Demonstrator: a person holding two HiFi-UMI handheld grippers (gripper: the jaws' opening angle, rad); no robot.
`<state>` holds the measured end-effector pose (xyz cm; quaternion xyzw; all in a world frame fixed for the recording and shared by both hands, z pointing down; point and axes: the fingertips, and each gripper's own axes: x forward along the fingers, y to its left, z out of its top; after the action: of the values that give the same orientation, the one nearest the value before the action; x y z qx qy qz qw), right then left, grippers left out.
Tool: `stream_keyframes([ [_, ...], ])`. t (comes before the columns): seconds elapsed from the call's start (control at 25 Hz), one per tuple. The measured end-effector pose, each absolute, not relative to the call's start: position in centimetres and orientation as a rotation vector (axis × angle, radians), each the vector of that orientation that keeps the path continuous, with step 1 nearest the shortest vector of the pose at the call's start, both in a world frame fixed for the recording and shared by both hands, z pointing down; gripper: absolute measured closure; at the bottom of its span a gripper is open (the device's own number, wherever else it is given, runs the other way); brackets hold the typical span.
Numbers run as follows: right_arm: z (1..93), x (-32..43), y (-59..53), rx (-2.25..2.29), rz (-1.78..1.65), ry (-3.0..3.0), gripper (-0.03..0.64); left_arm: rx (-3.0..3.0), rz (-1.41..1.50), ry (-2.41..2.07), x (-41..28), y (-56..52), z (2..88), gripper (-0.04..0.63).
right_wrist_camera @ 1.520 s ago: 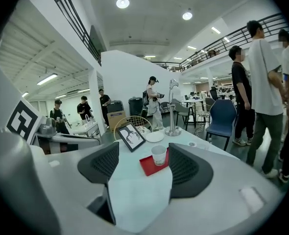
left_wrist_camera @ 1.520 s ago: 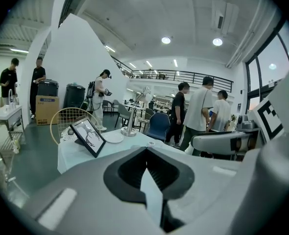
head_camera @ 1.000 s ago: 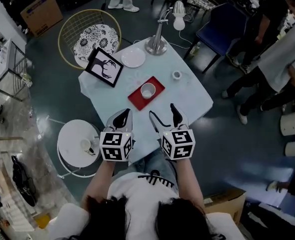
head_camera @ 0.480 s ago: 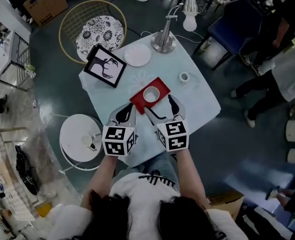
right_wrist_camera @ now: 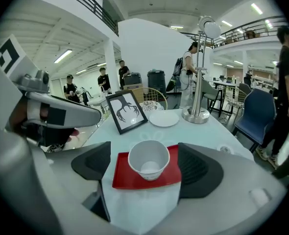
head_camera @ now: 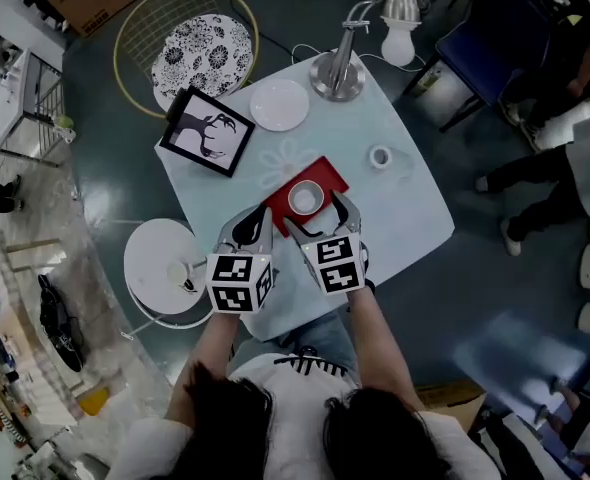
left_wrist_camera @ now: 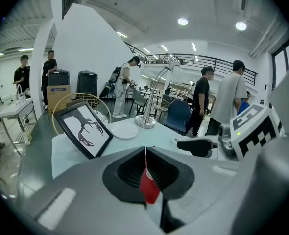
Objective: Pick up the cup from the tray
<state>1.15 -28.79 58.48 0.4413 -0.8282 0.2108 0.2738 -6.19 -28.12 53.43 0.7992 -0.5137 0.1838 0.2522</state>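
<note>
Now the right gripper has come forward from the near edge of the counter, where it hung 1 second ago, well short of the red tray. It reaches over the tray's near side with its 2 jaws spread wide. The cup stands upright and empty on the tray, and in the right gripper view it sits between the 2 dark pads with a clear gap on either side, so nothing grips it yet. The left gripper has moved up as well, from the counter edge to just beside the tray's near left corner. Its jaws are pressed together with nothing in them, and only a sliver of red shows through the slit in the left gripper view. The picture frame, the plate and the lamp stand farther back on the counter, well clear of the reach. The shift suggests the approach is all but done and the grasp itself is the step in hand. The right jaws probably need only to close evenly on the cup's wall before lifting. The cup looks light and thin-walled, so a hard squeeze might crush it, and an off-centre close could tip it or drag the tray along.
</note>
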Motion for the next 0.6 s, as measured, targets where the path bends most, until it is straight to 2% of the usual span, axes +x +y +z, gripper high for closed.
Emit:
stream_keyframes([
  [0.6, 63.3, -0.4, -30.8, 1.004, 0.611, -2.159, 0.179, 2.090, 0.543, -1.427, -6.8, -29.6, 55.6, 0.595],
])
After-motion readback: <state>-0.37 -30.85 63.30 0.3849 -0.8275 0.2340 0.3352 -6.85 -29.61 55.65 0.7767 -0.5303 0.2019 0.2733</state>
